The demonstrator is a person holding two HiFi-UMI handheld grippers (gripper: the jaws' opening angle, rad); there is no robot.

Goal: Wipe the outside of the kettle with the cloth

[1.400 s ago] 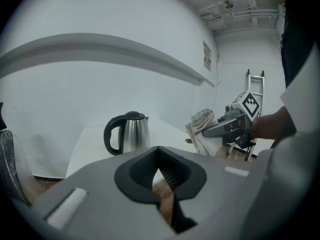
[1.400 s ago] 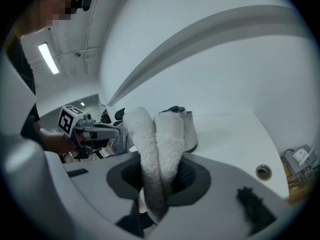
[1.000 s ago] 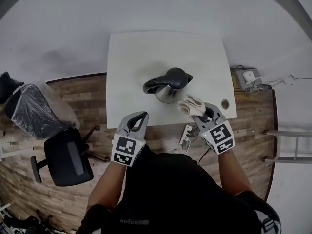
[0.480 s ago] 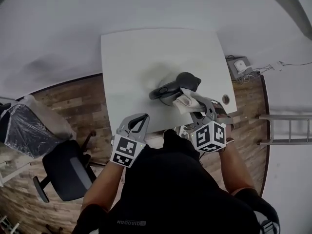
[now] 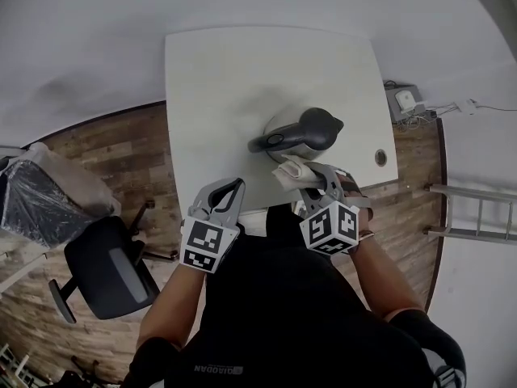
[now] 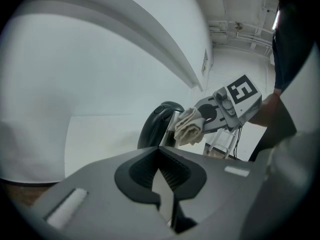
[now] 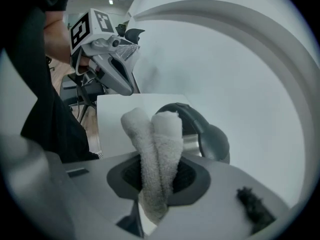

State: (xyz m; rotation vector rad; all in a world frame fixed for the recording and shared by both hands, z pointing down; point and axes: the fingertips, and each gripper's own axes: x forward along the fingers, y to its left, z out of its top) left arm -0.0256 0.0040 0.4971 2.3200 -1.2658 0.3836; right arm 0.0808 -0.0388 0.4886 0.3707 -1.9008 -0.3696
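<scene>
right hand-held gripper clamps cloth just beside kettle; left hand-held gripper closed, empty.

the silver steel kettle, with a black lid and a curved black handle, stands upright on the white table, toward its near right part, with the handle reaching out to the left. the off-white terry cloth, folded into two thick rolls, is pinched between the jaws of the right hand-held gripper, right at the kettle's near side; contact with the steel can't be told.
</scene>
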